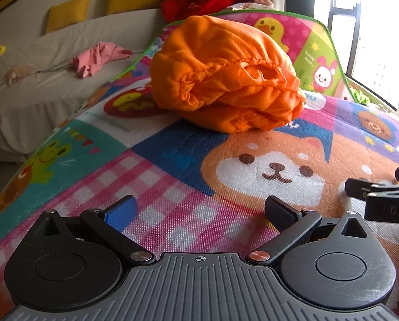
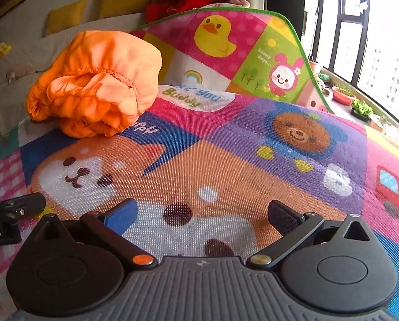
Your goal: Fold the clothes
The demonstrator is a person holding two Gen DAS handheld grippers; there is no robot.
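While nothing is yet gripped, an orange garment (image 1: 226, 77) sits bunched in a rounded heap on a bright cartoon-printed play mat (image 1: 172, 182), its gathered elastic edge facing the cameras. It lies ahead of both tools, toward the mat's far side, which curls upward behind it. The left gripper (image 1: 199, 211) and right gripper (image 2: 202, 214) hover low over the mat, side by side, jaws spread wide and empty. This looks like the start of folding: the heap likely needs to be pinched at an edge and spread flat first. No basket or box is visible. Beyond the mat, a pink garment (image 1: 97, 57) lies on a pale sofa (image 1: 38, 93) with yellow cushions (image 1: 68, 12).
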